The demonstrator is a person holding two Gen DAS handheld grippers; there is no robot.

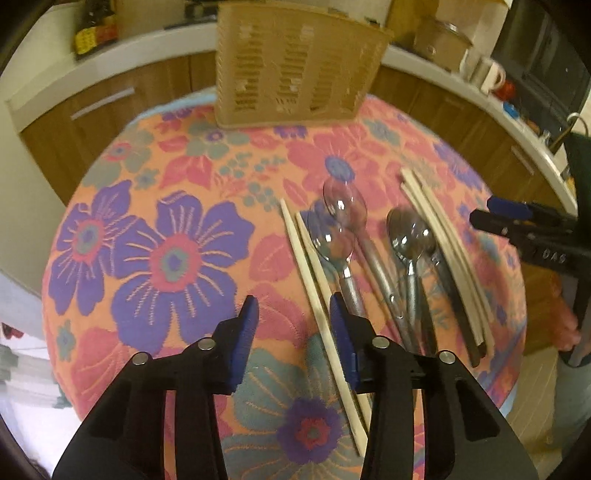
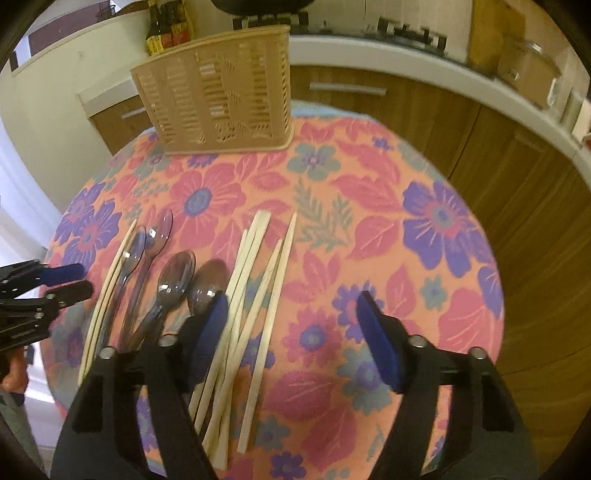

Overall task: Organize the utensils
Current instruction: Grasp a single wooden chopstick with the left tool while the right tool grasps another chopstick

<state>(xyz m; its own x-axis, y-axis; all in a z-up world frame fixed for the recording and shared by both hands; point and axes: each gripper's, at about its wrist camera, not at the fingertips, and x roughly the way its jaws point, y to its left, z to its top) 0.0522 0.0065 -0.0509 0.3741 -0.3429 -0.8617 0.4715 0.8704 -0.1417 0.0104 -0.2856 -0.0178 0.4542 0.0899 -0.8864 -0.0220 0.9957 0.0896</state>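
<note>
Several clear plastic spoons (image 1: 343, 221) (image 2: 175, 273) lie side by side on the flowered tablecloth (image 1: 177, 258) (image 2: 369, 206). Pale chopsticks flank them: a pair on the left (image 1: 314, 280) (image 2: 110, 280) and several on the right (image 1: 447, 251) (image 2: 258, 280). A tan slotted utensil basket (image 1: 295, 74) (image 2: 218, 99) stands at the table's far edge. My left gripper (image 1: 293, 306) is open and empty, just left of the left chopstick pair. My right gripper (image 2: 291, 306) is open and empty, above the right chopsticks; it also shows in the left wrist view (image 1: 495, 214).
A wooden kitchen cabinet with a white counter (image 1: 110, 62) (image 2: 406, 51) curves behind the table. Sauce bottles (image 2: 166, 26), a pot (image 1: 443, 40) and a mug (image 1: 493, 75) stand on the counter. The left gripper shows at the right wrist view's left edge (image 2: 70, 280).
</note>
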